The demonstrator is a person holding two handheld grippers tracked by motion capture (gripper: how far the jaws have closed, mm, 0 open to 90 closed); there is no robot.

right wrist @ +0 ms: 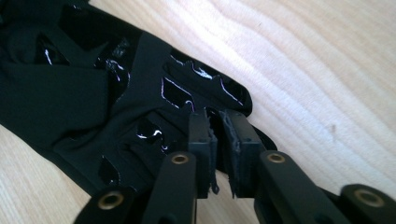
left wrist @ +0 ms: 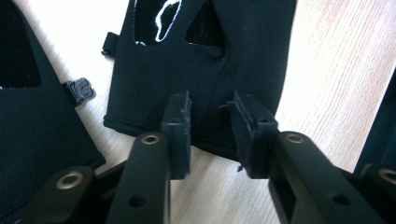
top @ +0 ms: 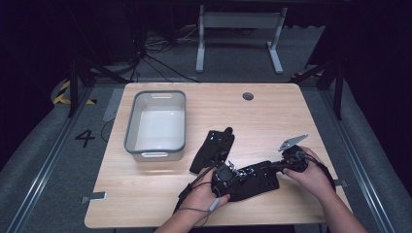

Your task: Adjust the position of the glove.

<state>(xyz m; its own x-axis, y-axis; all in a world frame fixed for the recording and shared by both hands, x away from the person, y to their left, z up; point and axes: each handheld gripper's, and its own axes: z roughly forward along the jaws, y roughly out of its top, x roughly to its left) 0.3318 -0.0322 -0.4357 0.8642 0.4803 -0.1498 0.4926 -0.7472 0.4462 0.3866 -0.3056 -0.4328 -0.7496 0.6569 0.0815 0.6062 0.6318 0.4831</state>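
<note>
On the pale wooden table (top: 272, 111), two black fabric gloves with glossy patches lie near the front edge. The nearer glove (top: 255, 179) lies with its long axis running left to right, between the two hands; the farther glove (top: 213, 149) lies just beside it, its long axis running away from the person, fingers toward the far edge. The left gripper (left wrist: 212, 135) hovers at the nearer glove's cuff hem, jaws narrowly parted with nothing between them. The right gripper (right wrist: 217, 140) stands at the glove's other end, jaws almost together; whether they pinch fabric cannot be told. A grey-rimmed white plastic bin (top: 156, 124) sits to the left.
</note>
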